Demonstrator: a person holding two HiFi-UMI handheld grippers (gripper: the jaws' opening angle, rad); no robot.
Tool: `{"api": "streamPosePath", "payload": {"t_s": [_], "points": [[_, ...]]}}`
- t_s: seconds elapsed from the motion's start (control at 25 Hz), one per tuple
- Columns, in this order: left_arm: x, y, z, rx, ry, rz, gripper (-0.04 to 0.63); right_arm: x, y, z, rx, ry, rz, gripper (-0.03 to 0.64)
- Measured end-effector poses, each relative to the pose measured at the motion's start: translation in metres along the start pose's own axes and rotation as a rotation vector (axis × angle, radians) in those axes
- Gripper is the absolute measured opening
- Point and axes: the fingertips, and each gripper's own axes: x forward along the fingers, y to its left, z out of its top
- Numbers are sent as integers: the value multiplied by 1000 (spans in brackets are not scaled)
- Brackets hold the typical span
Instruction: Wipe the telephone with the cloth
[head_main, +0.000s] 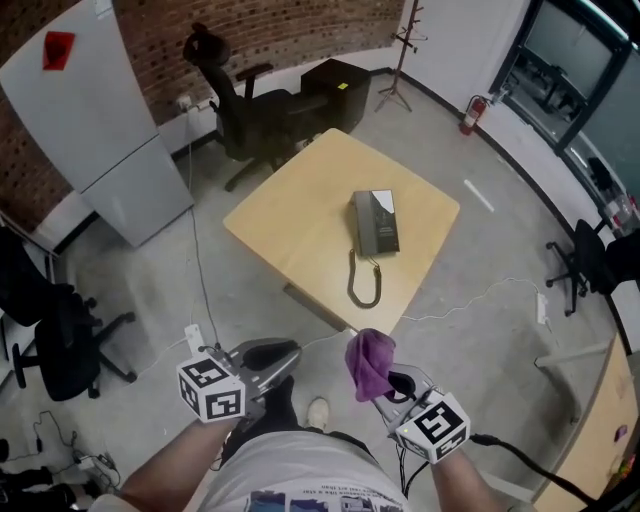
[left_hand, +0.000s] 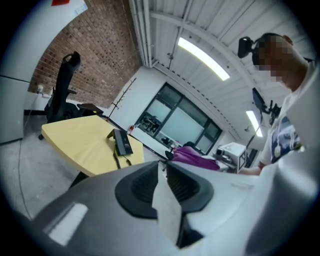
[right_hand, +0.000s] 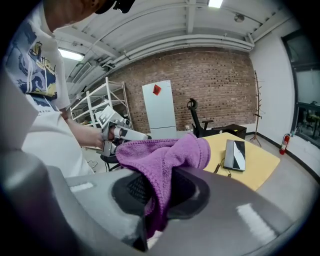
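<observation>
Your right hand-held gripper pinches the cloth, the left hand-held gripper narrowly parted, empty; the telephone lies ahead, lengthwise away, nearer your right.

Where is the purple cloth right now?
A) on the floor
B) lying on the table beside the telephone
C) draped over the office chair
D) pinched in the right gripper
D: the right gripper view shows the purple cloth clamped between the jaws of the right gripper, away from the table with the telephone.
</observation>
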Motion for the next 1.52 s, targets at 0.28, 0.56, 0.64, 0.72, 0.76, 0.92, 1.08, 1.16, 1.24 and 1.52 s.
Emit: {"api": "streamPosePath", "payload": {"t_s": [0.28,0.56,0.64,0.72,0.76,0.92,1.08,1.16,1.24,1.52], "points": [[56,69,37,-100,71,-106,57,31,-51,23,98,9,-128,43],[121,121,51,-158,151,-171,60,47,-90,43,133,0,-228,43],[141,138,50,-206,146,-158,61,47,-98,41,141,14,-223,43],[165,153,48,-251,141,-155,66,42,-110,38,143,29,-217,43],[177,162,46,-267,143,-148,66,41,-117,37,142,35,-213,43],[216,206,38,-370,113,-86,78,37,-143,36,111,75,-181,43],[252,226,34,-451,89,-57,102,23,-169,32,108,91,-168,43],[268,232,35,-474,76,-53,124,16,-181,27,111,106,-162,43],[280,236,35,-482,69,-51,138,9,-193,22,117,120,-158,43],[298,252,38,-498,56,-40,150,1,-217,8,131,141,-127,43]]}}
